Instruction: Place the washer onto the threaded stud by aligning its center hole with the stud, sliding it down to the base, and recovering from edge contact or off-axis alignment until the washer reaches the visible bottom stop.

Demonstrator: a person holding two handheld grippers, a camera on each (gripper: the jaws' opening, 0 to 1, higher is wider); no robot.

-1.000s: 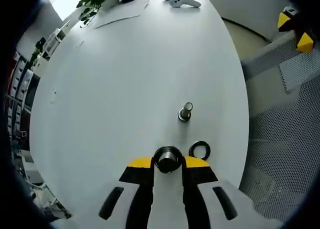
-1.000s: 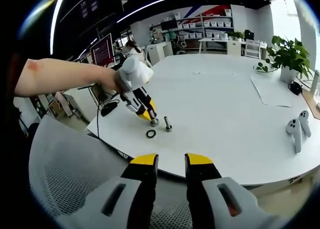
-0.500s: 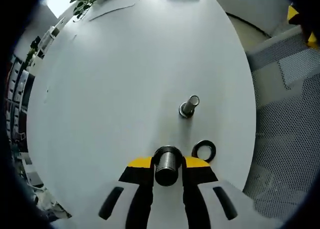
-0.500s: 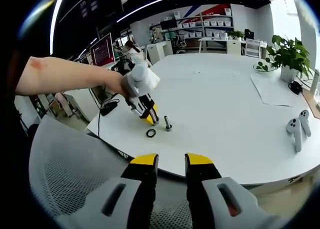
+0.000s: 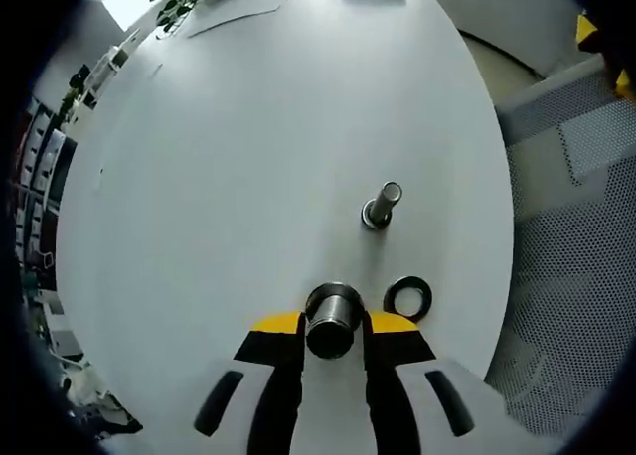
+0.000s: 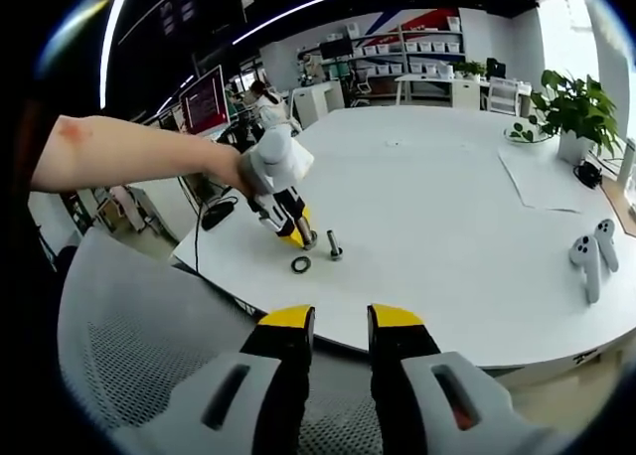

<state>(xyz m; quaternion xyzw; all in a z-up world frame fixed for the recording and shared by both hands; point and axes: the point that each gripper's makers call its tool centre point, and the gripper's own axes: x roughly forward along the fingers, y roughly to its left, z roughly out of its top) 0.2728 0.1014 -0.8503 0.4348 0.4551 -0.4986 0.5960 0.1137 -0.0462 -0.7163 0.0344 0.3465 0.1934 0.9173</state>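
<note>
the left gripper (image 5: 332, 328), clenched on a metal cylinder (image 5: 331, 319), is just beside the washer (image 5: 407, 296); the threaded stud (image 5: 382, 205) stands beyond the washer. the right gripper (image 6: 340, 326), jaws a little apart and empty, is well apart.

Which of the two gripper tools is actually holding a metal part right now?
The left gripper: a round metal cylinder sits clamped between its yellow-tipped jaws over the white table. The right gripper has nothing between its jaws.

Bright, even overhead light, faint shadows on the white table (image 5: 248, 157), sharp centre, fisheye-bent edges.
</note>
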